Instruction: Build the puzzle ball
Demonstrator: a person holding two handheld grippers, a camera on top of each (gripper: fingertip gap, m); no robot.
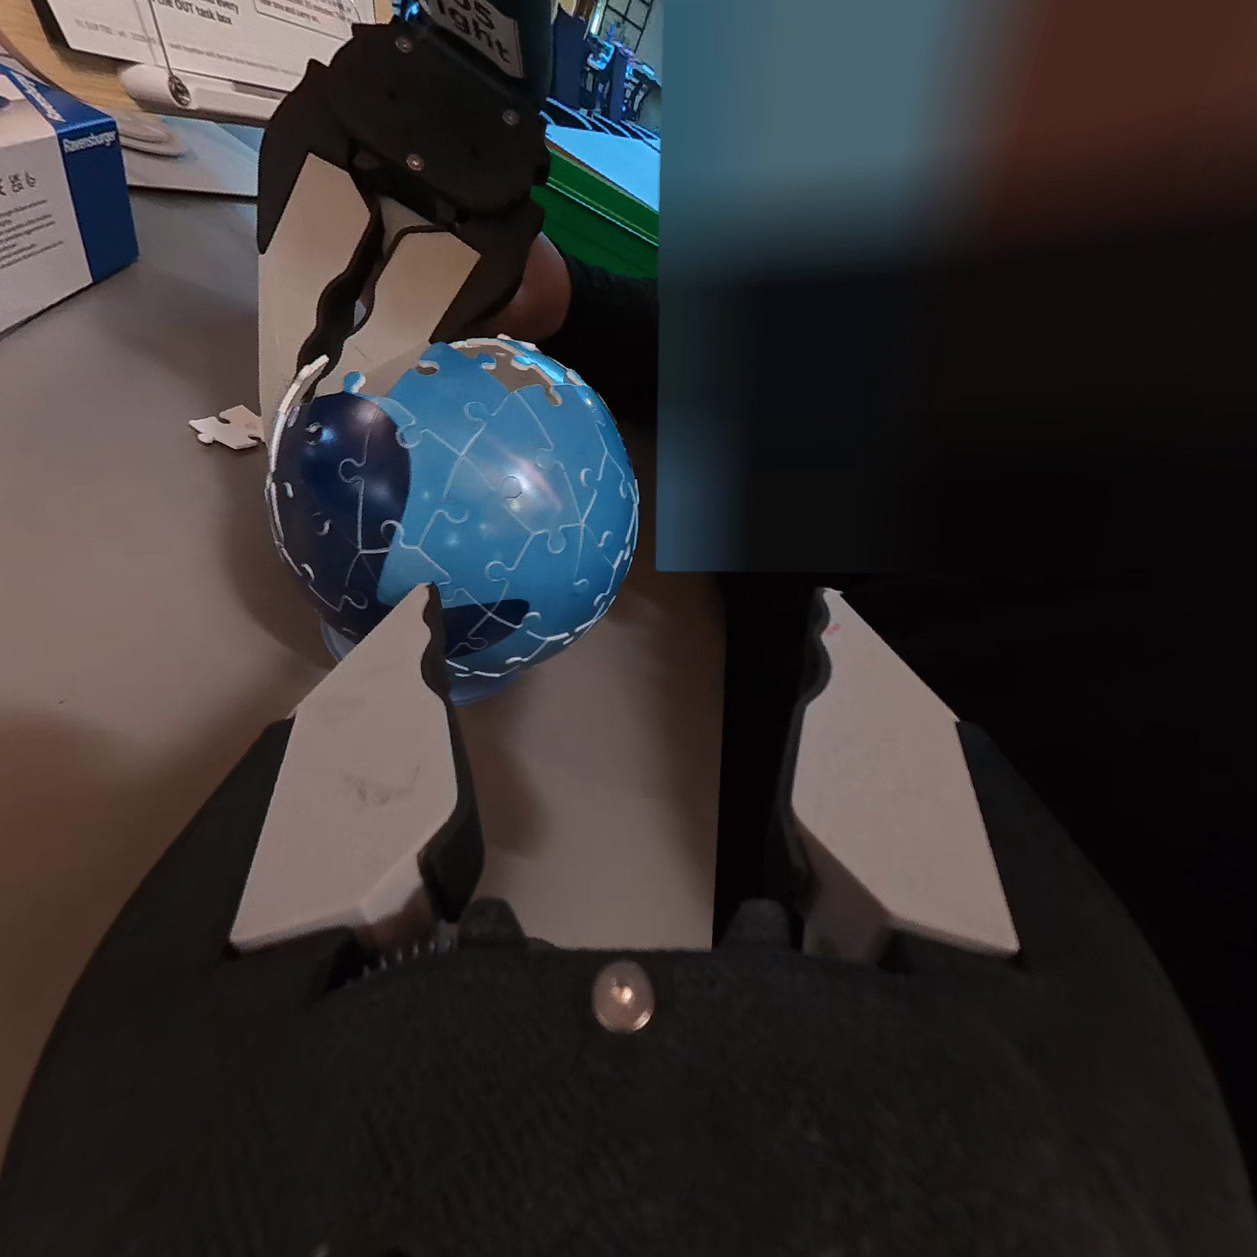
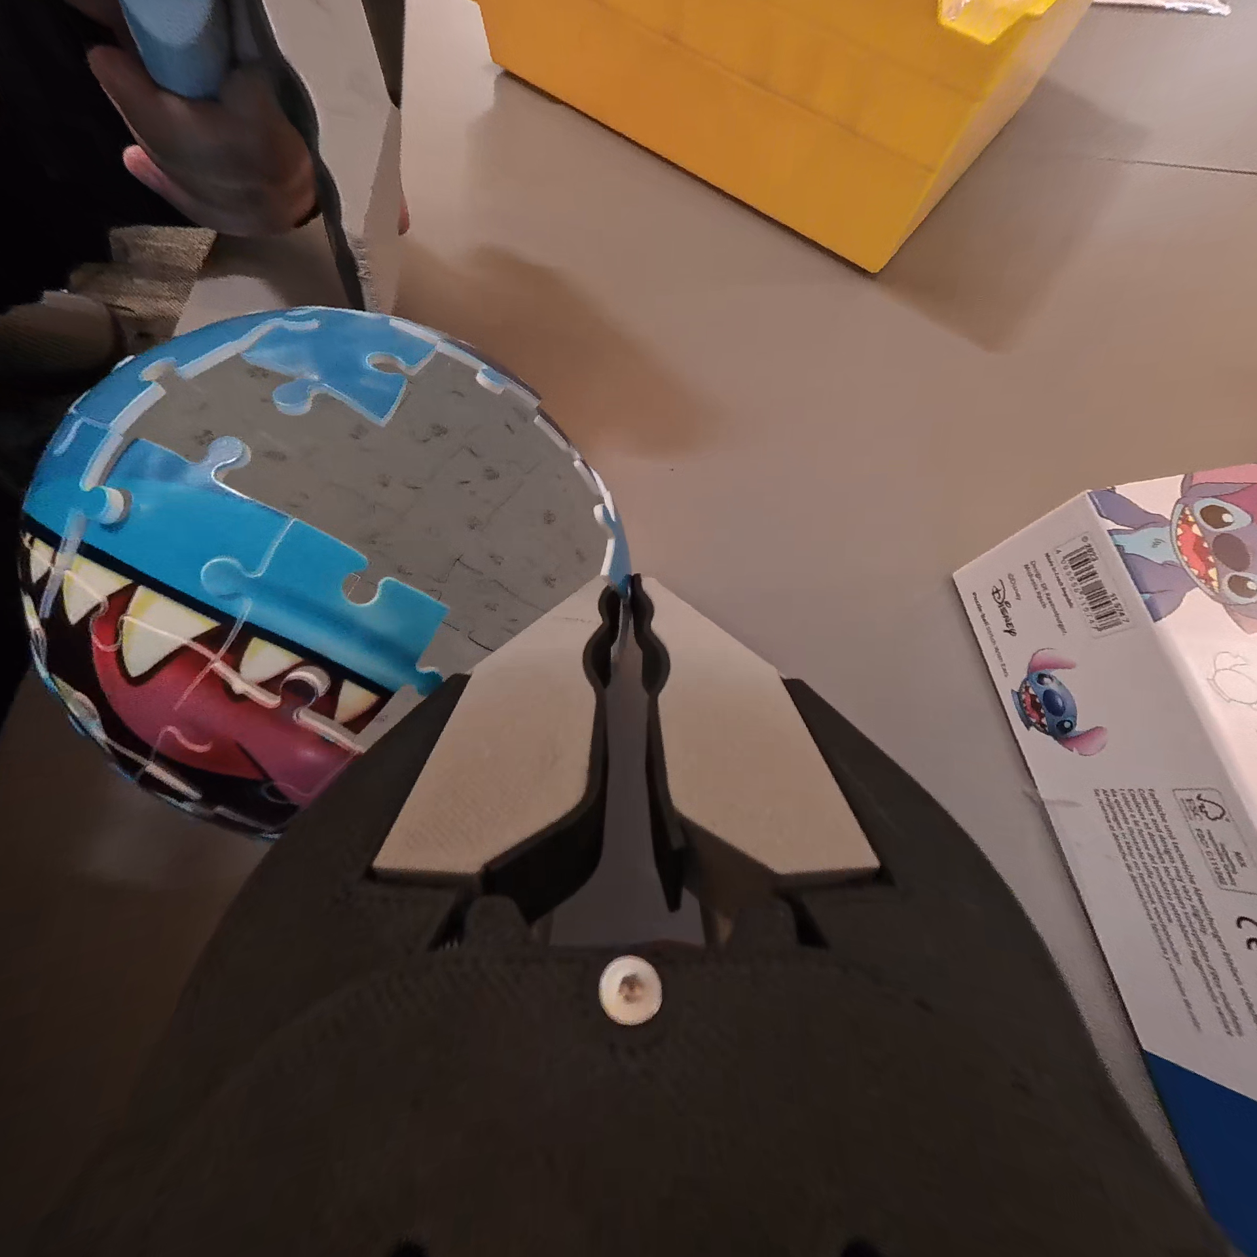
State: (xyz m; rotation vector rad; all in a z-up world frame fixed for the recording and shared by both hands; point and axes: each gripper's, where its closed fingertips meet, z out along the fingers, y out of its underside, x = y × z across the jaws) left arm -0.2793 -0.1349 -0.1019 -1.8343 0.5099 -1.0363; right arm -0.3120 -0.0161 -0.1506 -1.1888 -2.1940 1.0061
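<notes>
- Right hand-held gripper (image 2: 627,598), frame centre, is clenched on the puzzle ball's (image 2: 272,564) rim, ball at left.
- Left hand-held gripper (image 1: 626,598) is released, ball just ahead.

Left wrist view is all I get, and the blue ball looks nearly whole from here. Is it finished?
Observer: No. The ball has a wide hole on top, grey inside.
Visitor: What is the other gripper doing there?
Observer: The right gripper is shut on a puzzle piece at the hole's rim.
Visitor: Is the ball blue all round?
Observer: No. The far side shows a red mouth with white teeth.
</notes>
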